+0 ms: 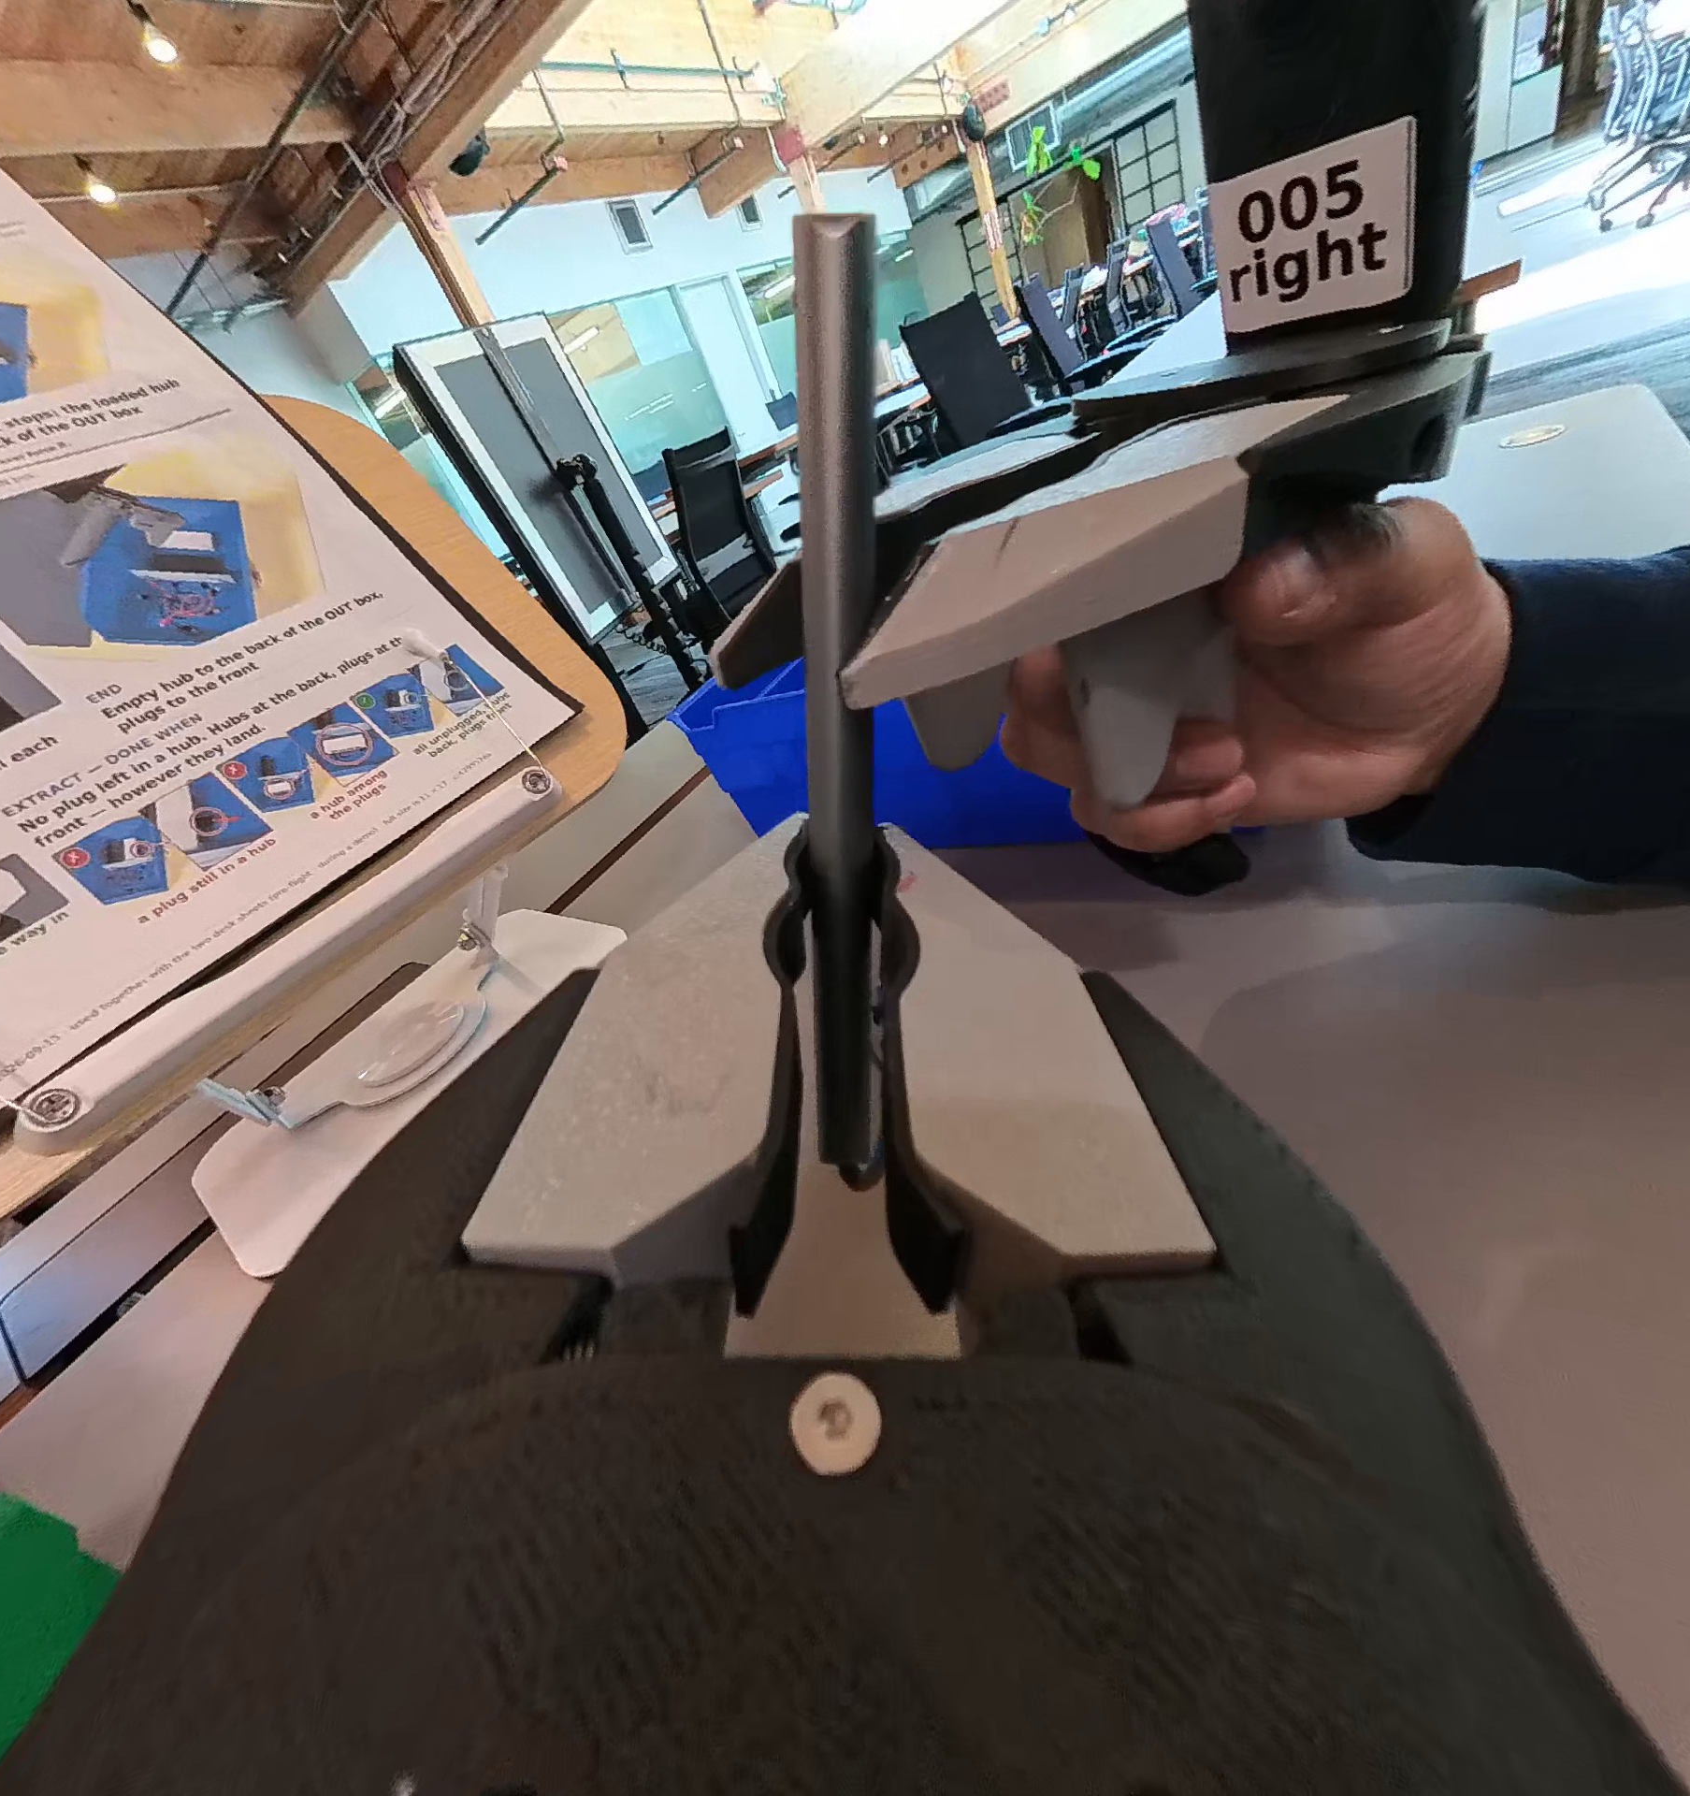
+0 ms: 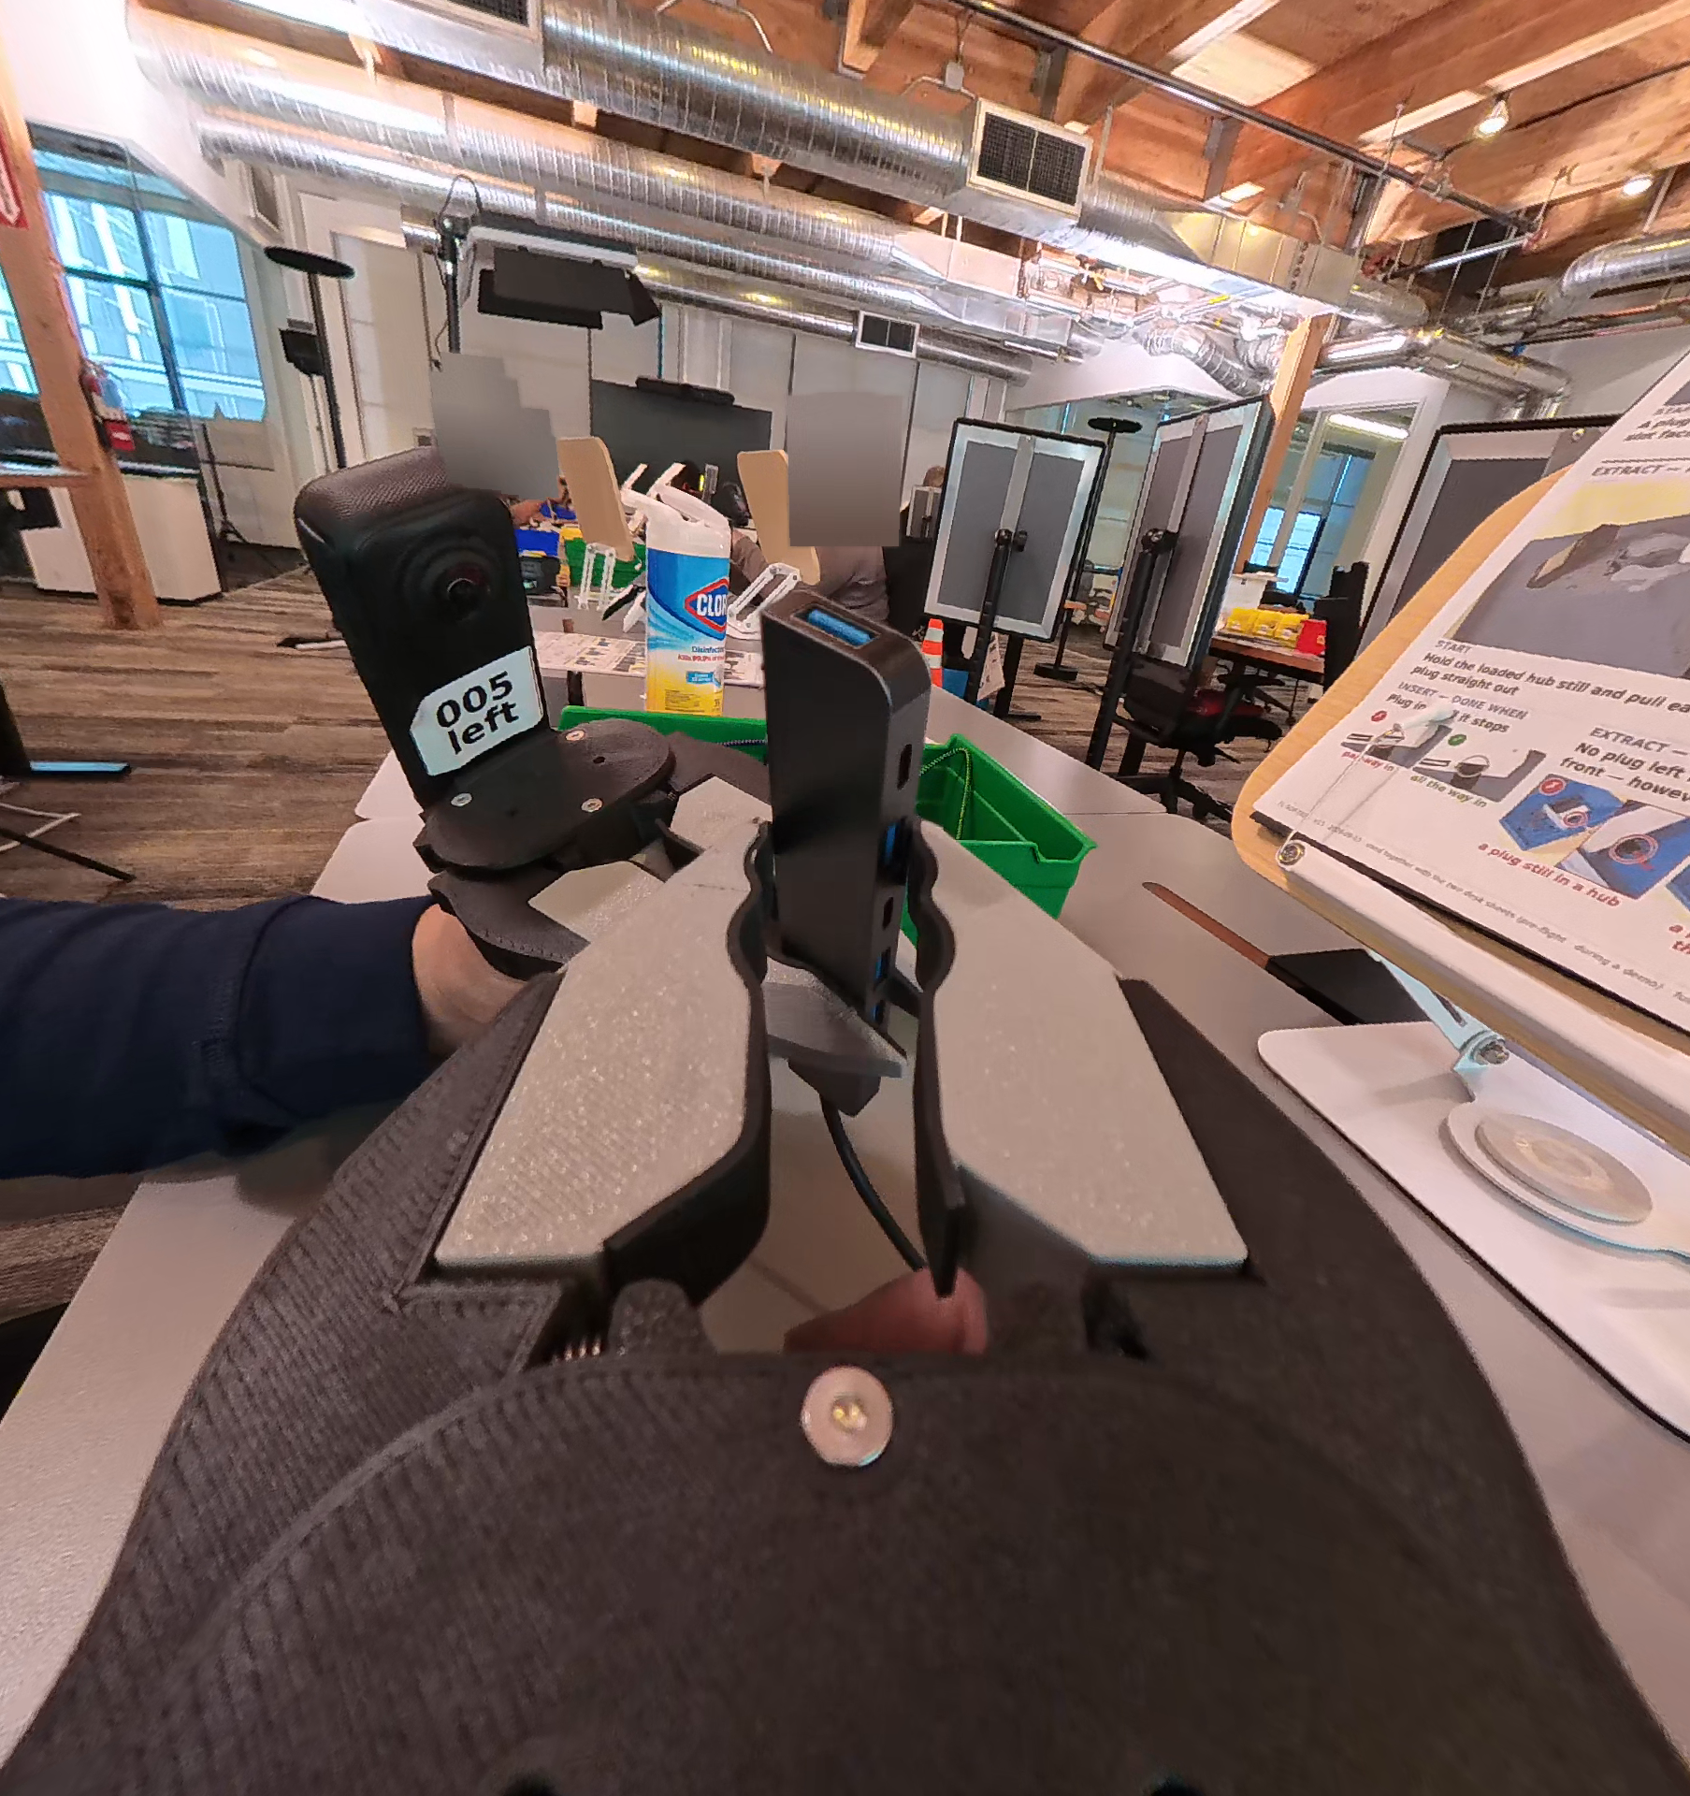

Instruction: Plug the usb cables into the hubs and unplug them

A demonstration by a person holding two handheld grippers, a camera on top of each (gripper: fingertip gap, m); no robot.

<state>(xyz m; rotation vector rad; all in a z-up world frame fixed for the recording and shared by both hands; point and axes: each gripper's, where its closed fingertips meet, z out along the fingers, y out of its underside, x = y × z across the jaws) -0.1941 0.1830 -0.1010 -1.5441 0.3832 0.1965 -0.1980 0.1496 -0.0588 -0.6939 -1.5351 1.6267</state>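
Observation:
A dark grey USB hub [image 1: 831,486] stands upright, clamped between the fingers of my left gripper [image 1: 836,875] near its lower end. In the right wrist view the hub [image 2: 821,739] shows blue ports on its top and side edge, and a black cable [image 2: 860,1186] hangs from its bottom. My right gripper [image 2: 841,904] is closed around the hub's middle, one pad against each narrow edge. It reaches in from the right in the left wrist view [image 1: 811,651]. The left gripper [image 2: 802,1011] comes in from the left, below my right fingers. No loose plug shows.
An instruction sheet on a tilted wooden stand [image 1: 238,583] stands to the left, and it is to the right in the right wrist view [image 2: 1550,729]. A blue bin [image 1: 918,777] and a green bin [image 2: 996,836] sit on the grey table [image 1: 1404,1069]. A wipes canister [image 2: 685,632] stands farther back. Some 5 centimeters of space lies between my two pairs of fingers.

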